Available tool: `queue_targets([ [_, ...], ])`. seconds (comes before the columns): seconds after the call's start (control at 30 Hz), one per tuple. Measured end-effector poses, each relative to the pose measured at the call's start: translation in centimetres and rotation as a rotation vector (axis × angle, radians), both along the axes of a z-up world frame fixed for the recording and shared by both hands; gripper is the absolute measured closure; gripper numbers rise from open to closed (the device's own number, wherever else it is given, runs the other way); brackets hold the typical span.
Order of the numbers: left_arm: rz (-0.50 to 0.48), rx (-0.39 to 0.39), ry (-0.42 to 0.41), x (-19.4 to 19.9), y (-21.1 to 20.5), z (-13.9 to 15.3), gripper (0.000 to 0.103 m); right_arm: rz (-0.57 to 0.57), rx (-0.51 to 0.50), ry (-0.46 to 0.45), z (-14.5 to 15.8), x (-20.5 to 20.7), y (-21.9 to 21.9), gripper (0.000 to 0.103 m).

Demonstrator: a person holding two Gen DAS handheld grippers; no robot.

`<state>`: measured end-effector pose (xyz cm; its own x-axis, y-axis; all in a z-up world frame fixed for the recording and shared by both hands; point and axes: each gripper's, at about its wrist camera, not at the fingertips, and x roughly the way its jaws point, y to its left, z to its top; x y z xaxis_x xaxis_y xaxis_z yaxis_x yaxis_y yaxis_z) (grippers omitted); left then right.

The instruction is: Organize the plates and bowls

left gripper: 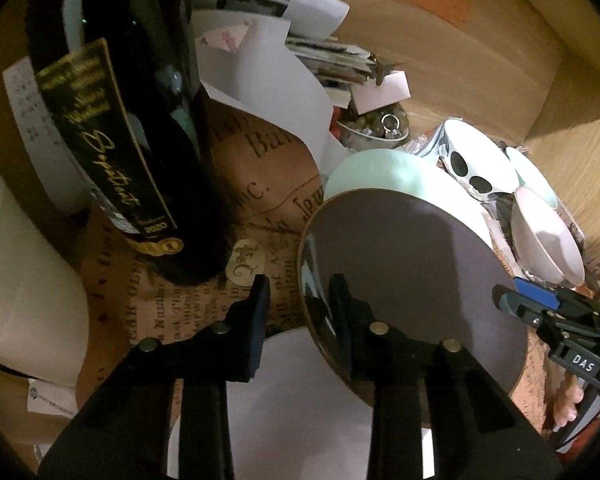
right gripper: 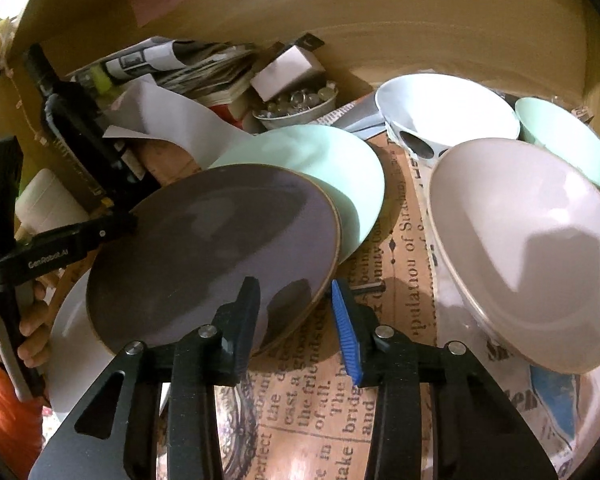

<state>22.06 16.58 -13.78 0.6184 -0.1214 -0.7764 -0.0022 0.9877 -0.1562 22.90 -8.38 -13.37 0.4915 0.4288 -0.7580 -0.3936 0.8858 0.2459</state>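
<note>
A dark grey plate with a brown rim is tilted, its far edge resting on a mint green plate. My left gripper is open, its jaws straddling the plate's left rim. My right gripper is open with its jaws either side of the grey plate's right rim; it shows in the left wrist view. The mint plate lies behind. To the right stand a pale pink bowl, a white bowl with dark spots and a mint bowl.
A dark wine bottle stands left of the plates. White paper sheets, stacked magazines and a small dish of glass beads lie behind. A white plate lies under the grey one. Newsprint liner covers the wooden shelf.
</note>
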Motion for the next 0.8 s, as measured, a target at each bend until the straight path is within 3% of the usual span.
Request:
queue_targets([
  [0.27, -0.055, -0.013, 0.04, 1.3, -0.8, -0.5, 0.076, 0.0, 0.014, 0.026, -0.7, 1.0, 0.5, 0.07],
  [0.8, -0.032, 0.005, -0.002, -0.6, -1.5, 0.1, 0.076, 0.0, 0.035, 0.01, -0.3, 0.3, 0.0, 0.071],
])
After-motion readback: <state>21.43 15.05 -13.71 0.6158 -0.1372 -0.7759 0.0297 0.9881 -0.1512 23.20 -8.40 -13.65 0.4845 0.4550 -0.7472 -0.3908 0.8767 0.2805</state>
